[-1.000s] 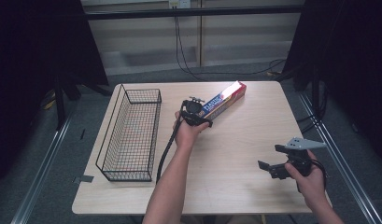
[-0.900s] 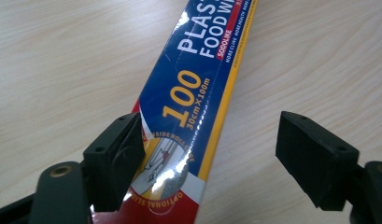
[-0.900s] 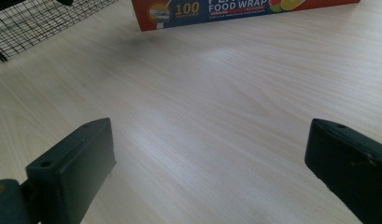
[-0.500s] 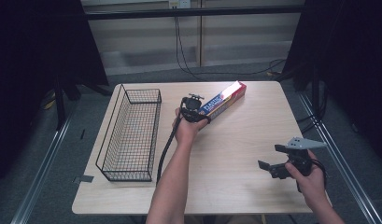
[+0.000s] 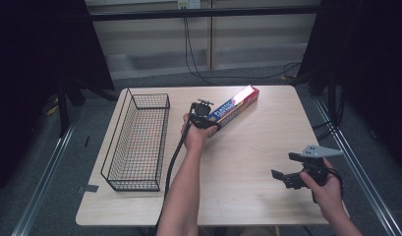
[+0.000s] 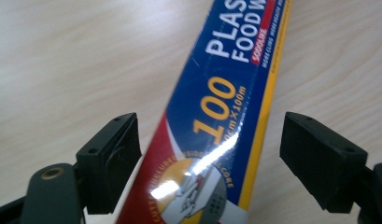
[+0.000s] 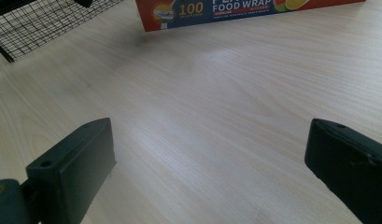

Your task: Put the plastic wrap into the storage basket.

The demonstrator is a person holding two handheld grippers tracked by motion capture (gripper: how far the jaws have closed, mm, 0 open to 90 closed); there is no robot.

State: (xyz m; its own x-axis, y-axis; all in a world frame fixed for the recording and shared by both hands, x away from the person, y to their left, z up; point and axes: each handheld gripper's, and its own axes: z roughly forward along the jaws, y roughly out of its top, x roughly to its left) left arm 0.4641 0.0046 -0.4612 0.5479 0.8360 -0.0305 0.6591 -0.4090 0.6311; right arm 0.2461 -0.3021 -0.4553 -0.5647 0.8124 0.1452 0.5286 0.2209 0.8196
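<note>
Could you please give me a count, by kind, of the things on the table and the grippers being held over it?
Wire basket: 1
Plastic food wrap box: 1
Hand-held gripper: 2, the left hand-held gripper open astride the box, the right hand-held gripper open over bare table
Total: 4

A lab-like recording room: a bare wooden surface (image 5: 247, 162) stands between black curtains (image 5: 36, 49), with cables (image 5: 193, 54) hanging down a plain panelled wall (image 5: 247, 34), grey carpet (image 5: 41, 196) and metal floor rails (image 5: 46, 182).
</note>
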